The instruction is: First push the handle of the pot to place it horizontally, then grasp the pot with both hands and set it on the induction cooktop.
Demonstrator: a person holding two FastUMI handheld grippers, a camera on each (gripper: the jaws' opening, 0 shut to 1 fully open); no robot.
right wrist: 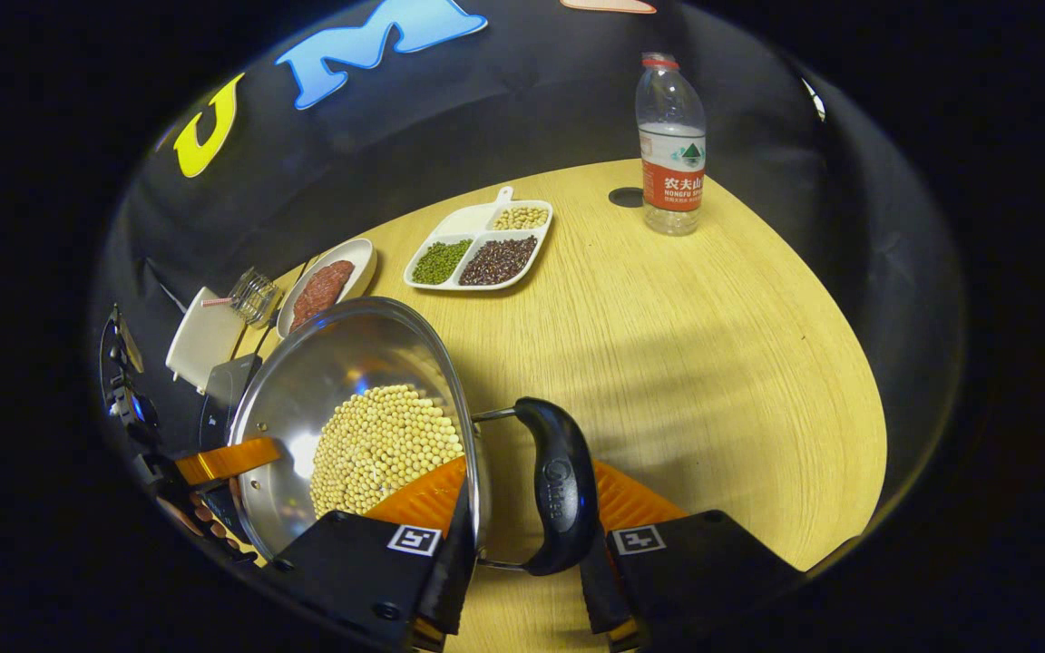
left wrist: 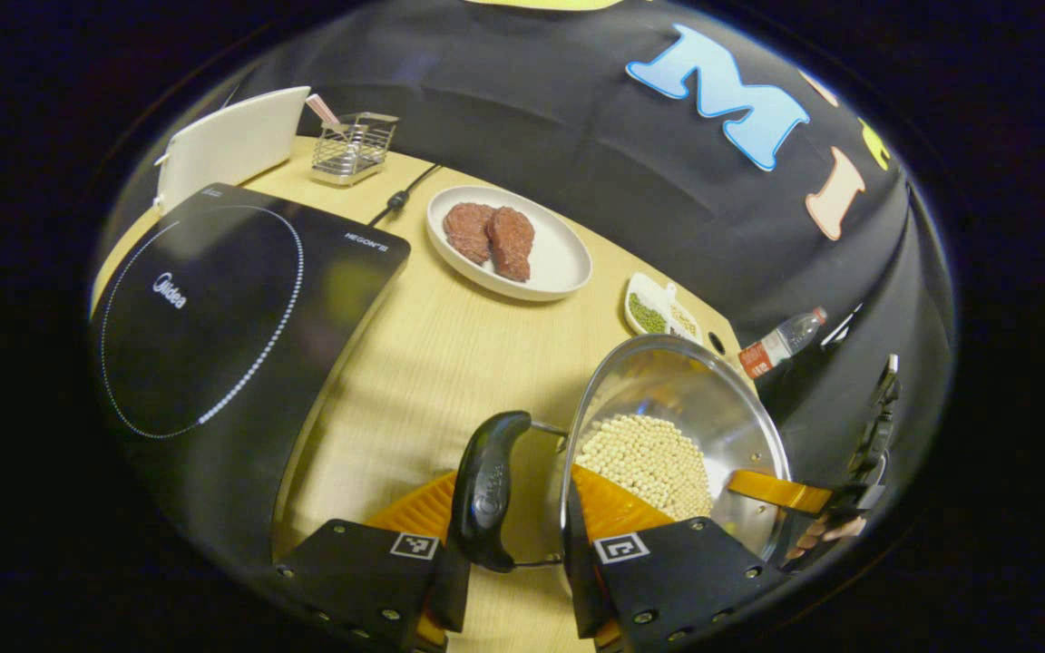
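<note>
Jaws seemingly astride pot (left wrist: pixel 668 426) handles.

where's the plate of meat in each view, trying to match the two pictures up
Left gripper view: the plate of meat sits upper centre, on the table just right of the induction cooktop.
Right gripper view: the plate of meat is at the left, small, beyond the far rim of the pot.
Shared landmark: the divided dish of beans lies beside the plate in both.

On the table (right wrist: pixel 713 345), the cooktop (left wrist: pixel 232 317) lies at the pot's (left wrist: pixel 677 408) nine o'clock, a plate (left wrist: pixel 559 263) at eleven.
</note>
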